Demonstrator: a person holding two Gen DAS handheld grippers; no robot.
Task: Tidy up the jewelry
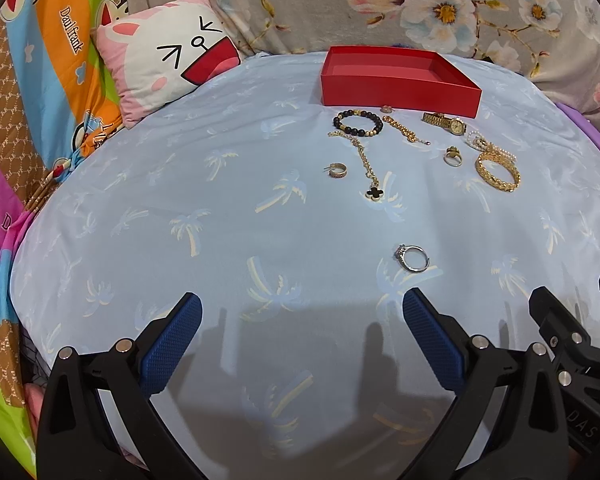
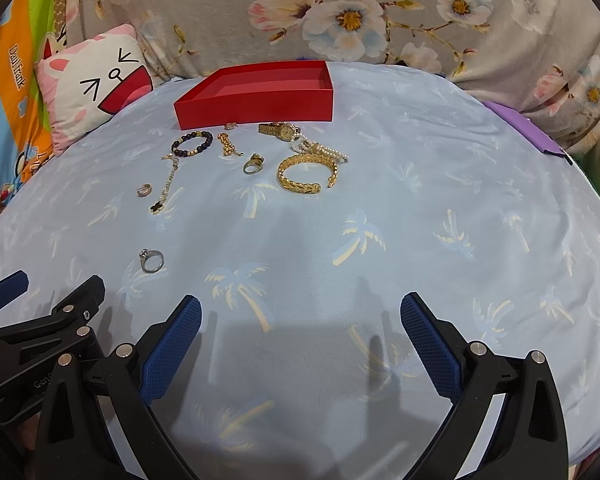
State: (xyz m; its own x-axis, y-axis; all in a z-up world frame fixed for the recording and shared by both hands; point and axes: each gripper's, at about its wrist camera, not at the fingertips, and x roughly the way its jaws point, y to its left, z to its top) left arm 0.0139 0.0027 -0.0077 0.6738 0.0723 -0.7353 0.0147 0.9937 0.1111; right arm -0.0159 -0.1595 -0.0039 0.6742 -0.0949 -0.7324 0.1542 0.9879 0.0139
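the gold and beaded jewelry pieces [image 2: 260,156] lay clustered toward the far edge of the pale blue palm-print cloth [image 2: 420,220], just before the shallow red cardboard box [image 2: 260,96]; a silver ring [image 1: 413,258] lay apart, nearer. the left gripper [image 1: 302,336] and right gripper [image 2: 300,336] hung spread wide, empty, touching nothing.

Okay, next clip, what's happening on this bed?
A person holds a tool in each hand over a blue palm-print sheet. The left tool and right tool are both open and hold nothing. Jewelry lies loose in front of an empty red box: a beaded bracelet, gold watch, gold bangle and necklace. A silver ring lies nearest the tools.
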